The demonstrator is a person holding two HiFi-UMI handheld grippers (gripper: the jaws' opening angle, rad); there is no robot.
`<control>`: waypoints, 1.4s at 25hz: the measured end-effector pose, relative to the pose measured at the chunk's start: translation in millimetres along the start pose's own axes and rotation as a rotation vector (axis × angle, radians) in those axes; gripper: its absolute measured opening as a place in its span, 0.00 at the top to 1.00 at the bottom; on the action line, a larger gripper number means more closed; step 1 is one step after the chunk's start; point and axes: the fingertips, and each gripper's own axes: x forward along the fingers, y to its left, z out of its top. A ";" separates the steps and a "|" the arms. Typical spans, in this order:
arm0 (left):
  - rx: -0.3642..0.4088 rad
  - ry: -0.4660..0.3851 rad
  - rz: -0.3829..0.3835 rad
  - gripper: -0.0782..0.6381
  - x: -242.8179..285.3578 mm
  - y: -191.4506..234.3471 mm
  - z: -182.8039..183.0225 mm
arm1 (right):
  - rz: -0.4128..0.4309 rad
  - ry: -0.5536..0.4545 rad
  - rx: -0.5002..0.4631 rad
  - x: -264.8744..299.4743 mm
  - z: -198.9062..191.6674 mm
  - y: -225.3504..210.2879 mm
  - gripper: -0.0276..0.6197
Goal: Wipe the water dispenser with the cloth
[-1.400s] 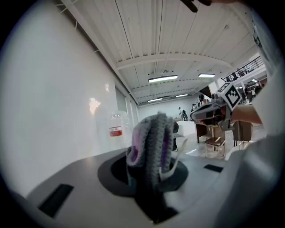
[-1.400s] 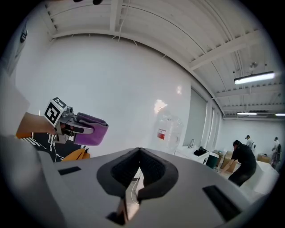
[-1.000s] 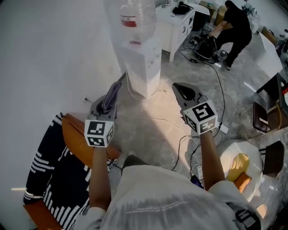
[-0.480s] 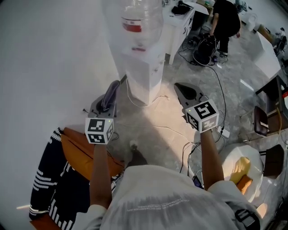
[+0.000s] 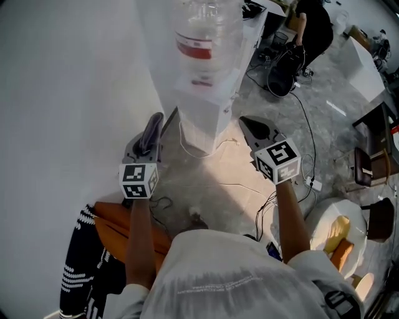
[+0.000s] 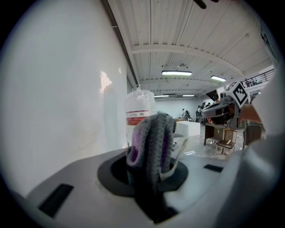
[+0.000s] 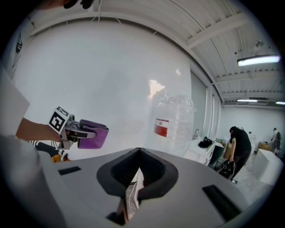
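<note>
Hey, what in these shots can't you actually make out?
Water dispenser front: head view, washed out by glare.
Dispenser body: left gripper view, the cloth in the left claw covers it.
Bottle top: head view, cut off by the upper edge.
Red label print: all views, too small.

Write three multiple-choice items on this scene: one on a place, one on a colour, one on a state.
1. Where is the cloth?
A. on the floor
B. in the left tongs
C. on a chair

2. What colour is the label on the water bottle?
A. red
B. green
C. blue

3. What do the right tongs hold?
A. the cloth
B. a cup
C. nothing

Key: 1 B, the left gripper view shows the jaws clamped on the grey and purple cloth. 2 A, the band shows red in the head view. 3 C, the right gripper view shows the jaws together with nothing between them.
</note>
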 end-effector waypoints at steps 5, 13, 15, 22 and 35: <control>-0.017 0.010 -0.011 0.79 24.5 34.8 -11.4 | -0.009 0.016 0.063 41.6 -8.7 0.8 0.93; -0.078 0.072 -0.009 0.79 70.4 59.1 -51.2 | -0.025 0.111 0.114 94.7 -42.1 -9.0 0.93; -0.093 0.090 -0.009 0.79 86.3 58.4 -60.6 | -0.023 0.128 0.137 103.9 -52.5 -18.5 0.93; -0.168 0.159 -0.027 0.79 155.0 66.0 -92.0 | 0.056 0.202 0.125 162.5 -78.5 -44.7 0.93; -0.329 0.274 -0.014 0.79 281.0 80.8 -188.6 | -0.008 0.338 0.212 216.5 -188.0 -94.0 0.93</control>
